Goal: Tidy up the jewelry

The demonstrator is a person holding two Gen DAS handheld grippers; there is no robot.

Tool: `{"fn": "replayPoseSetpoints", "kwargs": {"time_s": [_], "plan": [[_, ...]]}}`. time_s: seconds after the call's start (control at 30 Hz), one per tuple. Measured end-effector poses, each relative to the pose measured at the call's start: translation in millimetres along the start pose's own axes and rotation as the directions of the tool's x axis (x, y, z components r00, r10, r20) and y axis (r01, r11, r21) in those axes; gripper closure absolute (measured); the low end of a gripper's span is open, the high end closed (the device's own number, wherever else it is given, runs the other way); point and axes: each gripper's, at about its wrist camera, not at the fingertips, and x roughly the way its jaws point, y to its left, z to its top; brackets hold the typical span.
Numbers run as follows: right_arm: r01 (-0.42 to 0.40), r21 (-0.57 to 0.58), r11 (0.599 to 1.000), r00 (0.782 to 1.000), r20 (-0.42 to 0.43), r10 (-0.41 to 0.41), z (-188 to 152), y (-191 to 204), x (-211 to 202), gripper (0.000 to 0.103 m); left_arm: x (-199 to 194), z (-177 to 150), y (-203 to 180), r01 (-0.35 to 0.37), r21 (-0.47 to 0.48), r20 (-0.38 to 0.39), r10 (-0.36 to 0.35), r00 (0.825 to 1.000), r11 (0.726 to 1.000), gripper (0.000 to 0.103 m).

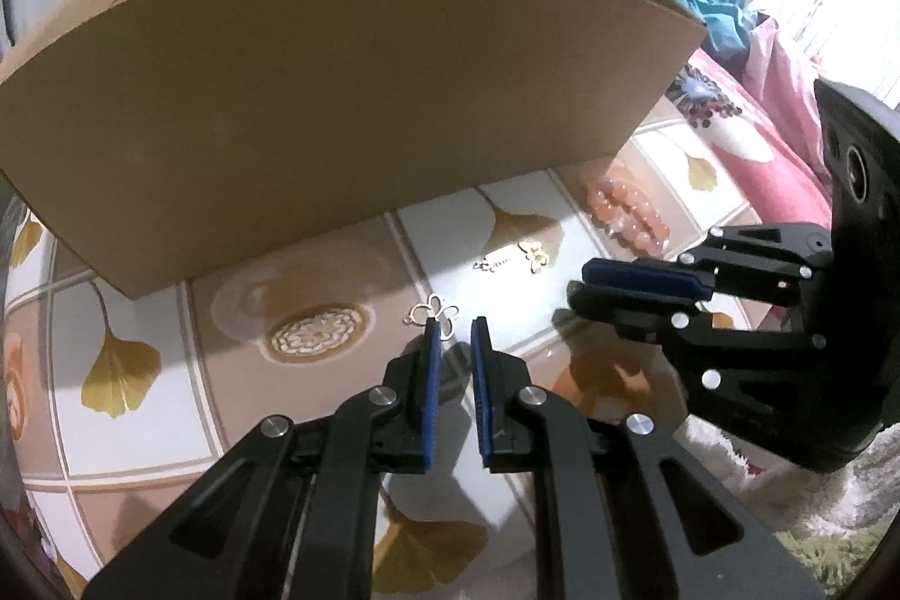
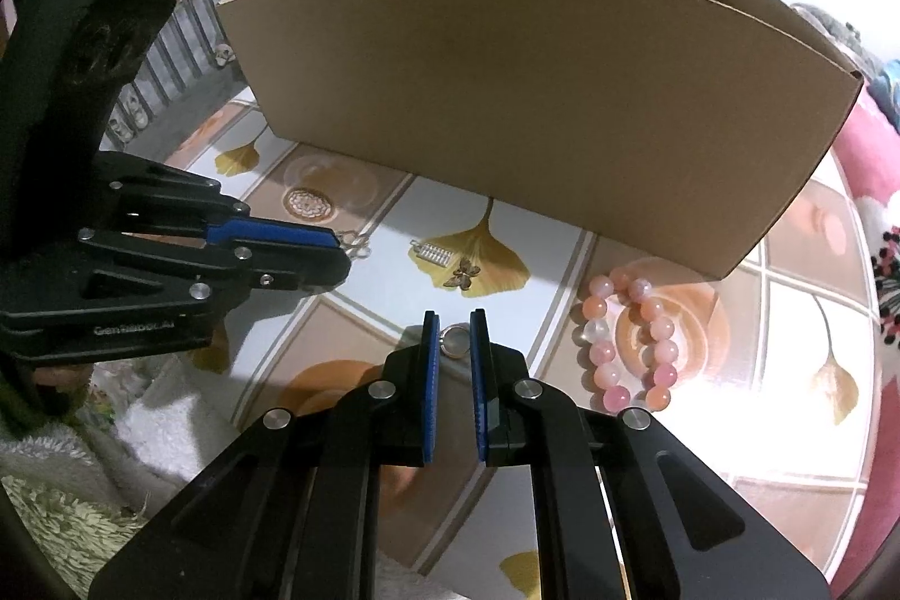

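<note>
The inside of the cardboard box [image 1: 337, 94] is hidden from both wrist cameras; only its plain front wall and a strip of the far rim show. The open-work butterfly charm [image 1: 433, 313] is partly covered by the tips of the left gripper [image 1: 454, 327], whose jaws stand a little apart with the charm just ahead of them and nothing clamped between. In the right wrist view the same charm is little more than a glint of wire beyond that gripper's blue pad. The small ring [image 2: 454, 340] lies between the slightly parted jaws of the right gripper [image 2: 454, 319]; whether the pads touch it cannot be told.

The table [image 1: 140, 431] has a glossy top printed with squares, yellow ginkgo leaves and a round medallion, and glare washes out its right side. A small bar-shaped pendant [image 2: 432, 255] and a brown butterfly charm [image 2: 462, 273] lie close together on a leaf in front of the box. The pink bead bracelet [image 2: 633, 341] lies in a loop to the right, near the box's corner. Behind are a railing, hung clothes, teal and pink fabric.

The box stands close behind the jewelry, walling off the far side. Shaggy pale rug shows below the near table edge.
</note>
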Motion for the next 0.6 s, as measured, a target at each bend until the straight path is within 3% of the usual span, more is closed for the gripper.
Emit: {"fn": "replayPoseSetpoints", "kwargs": {"time_s": [0.43,0.53,0.6], "plan": [[-0.001,0.007,1.0,1.0,0.004,0.001,0,0,-2,0.094,10,5,1,0.159,-0.084,0.014,-0.158,0.987,0.984,0.092],[-0.001,0.007,1.0,1.0,0.006,0.001,0,0,-2,0.094,3,4,-1,0.138,-0.052,0.039,-0.136,0.99,0.989,0.092],[-0.002,0.008,1.0,1.0,0.006,0.002,0,-1,-2,0.094,-5,5,-5,0.09,0.003,0.068,-0.09,0.994,0.996,0.084]]}}
